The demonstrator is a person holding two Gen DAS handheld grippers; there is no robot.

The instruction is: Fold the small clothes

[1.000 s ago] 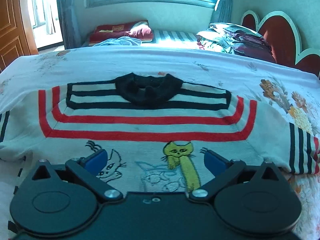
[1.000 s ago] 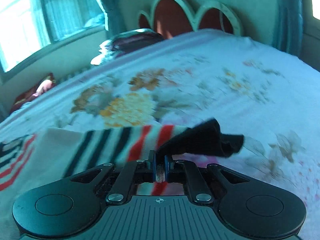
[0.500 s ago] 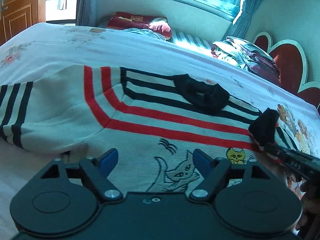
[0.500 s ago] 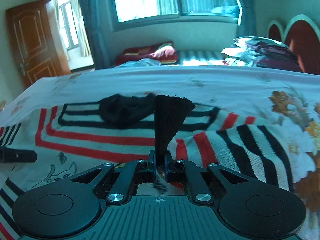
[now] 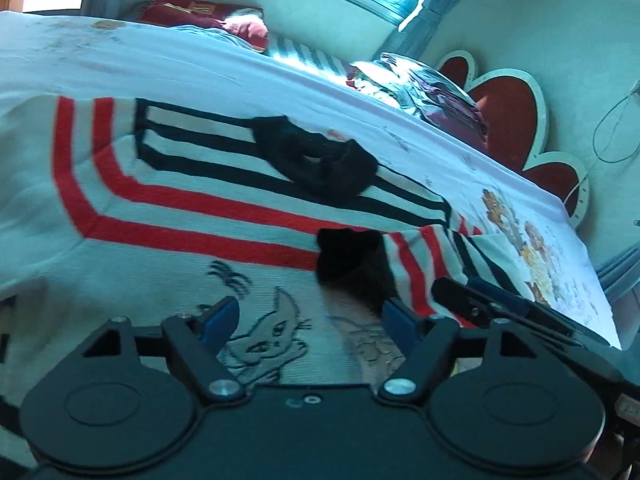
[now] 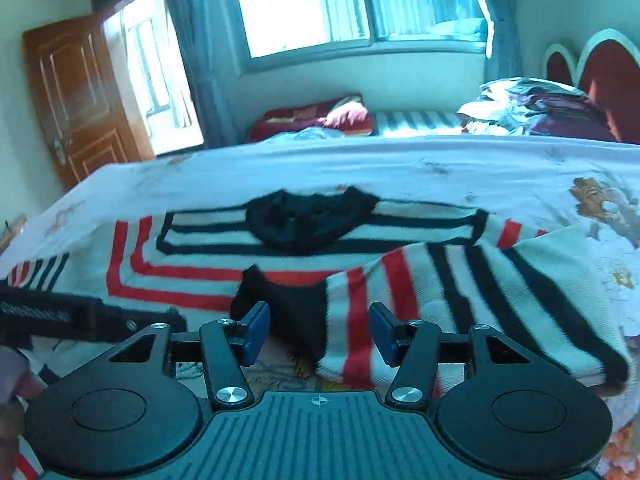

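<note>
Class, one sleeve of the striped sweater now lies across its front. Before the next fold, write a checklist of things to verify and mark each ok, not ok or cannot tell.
1. Right gripper released the sleeve: ok, jaws opening, pads clear of the cuff.
2. Sleeve lies folded over the sweater front: ok.
3. Left gripper empty: ok, jaws apart, nothing between them but the sweater below.
4. Collar flat: not ok, bunched.
5. Other sleeve folded in: not ok, its striped end still lies out to the side.
6. Hem straight: cannot tell, hidden by the grippers.
</note>
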